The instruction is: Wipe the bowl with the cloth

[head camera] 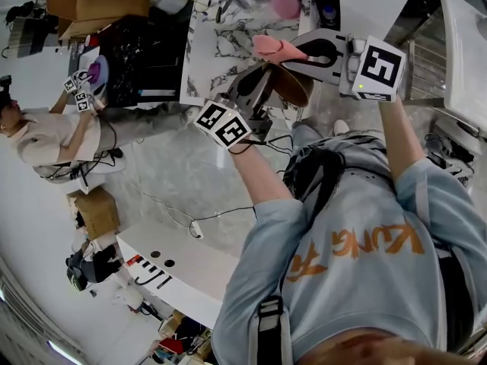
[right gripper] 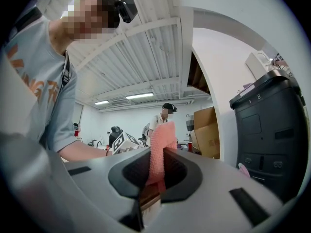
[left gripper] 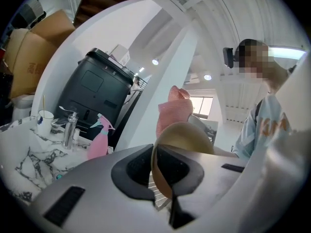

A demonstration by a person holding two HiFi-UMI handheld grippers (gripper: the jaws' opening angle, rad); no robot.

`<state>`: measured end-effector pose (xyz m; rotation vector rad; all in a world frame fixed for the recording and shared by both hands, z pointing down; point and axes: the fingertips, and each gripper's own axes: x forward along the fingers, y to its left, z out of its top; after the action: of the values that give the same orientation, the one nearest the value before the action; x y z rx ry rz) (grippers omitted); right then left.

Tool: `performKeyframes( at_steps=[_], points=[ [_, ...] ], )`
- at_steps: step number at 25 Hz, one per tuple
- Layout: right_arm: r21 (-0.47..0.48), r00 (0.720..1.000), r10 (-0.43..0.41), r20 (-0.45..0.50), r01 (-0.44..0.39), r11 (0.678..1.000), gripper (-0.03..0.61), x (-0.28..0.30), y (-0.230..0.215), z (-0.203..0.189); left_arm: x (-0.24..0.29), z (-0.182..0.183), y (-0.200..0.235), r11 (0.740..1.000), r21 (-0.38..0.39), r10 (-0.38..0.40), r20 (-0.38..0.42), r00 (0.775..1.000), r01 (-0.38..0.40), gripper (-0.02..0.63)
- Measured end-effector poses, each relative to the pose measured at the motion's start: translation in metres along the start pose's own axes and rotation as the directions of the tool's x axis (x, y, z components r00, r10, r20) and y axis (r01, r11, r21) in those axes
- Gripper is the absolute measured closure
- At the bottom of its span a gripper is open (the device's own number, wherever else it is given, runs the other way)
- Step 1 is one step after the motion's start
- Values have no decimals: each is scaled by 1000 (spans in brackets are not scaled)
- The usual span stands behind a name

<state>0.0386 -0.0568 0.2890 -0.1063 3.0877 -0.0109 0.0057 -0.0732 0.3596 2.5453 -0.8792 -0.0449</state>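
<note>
The bowl (left gripper: 189,139) is pinched by its rim in the left gripper (left gripper: 158,171), the cloth (right gripper: 161,144) clamped in the right gripper (right gripper: 154,177) just beyond. Looks like the wiping step, so the cloth probably needs pressing inside next.

Cloth (head camera: 275,49): salmon pink, fine knobbly weave. Bowl (left gripper: 189,137): tan, maybe darker brown outside. Countertop (head camera: 228,48): white marble, grey veins. Spray bottle (left gripper: 99,142): pink.

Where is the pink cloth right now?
The pink cloth is pinched in the right tongs, top middle of the head view, close beside the bowl held by the left tongs.
</note>
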Motion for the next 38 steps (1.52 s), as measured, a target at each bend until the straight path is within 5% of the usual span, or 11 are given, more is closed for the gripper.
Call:
performKeyframes(
  at_steps=[9,14,23,28,38],
  points=[
    [137,981,173,87,-184,973,529,-2,14,3,-2,-1,-34,980,75,-182,-15,983,182,581],
    [161,977,192,93,-206,965,529,-1,12,-1,-6,3,-49,959,98,-267,5,964,265,582],
    [200,978,202,50,-208,958,529,7,8,-24,-22,48,-58,933,118,-359,271,893,340,583],
    [208,966,258,19,-256,944,529,16,22,-33,-26,65,-56,939,123,-345,357,868,322,583],
    [242,921,389,-24,-372,896,529,19,52,-44,-37,80,-24,983,26,-173,476,862,183,583]
  ],
)
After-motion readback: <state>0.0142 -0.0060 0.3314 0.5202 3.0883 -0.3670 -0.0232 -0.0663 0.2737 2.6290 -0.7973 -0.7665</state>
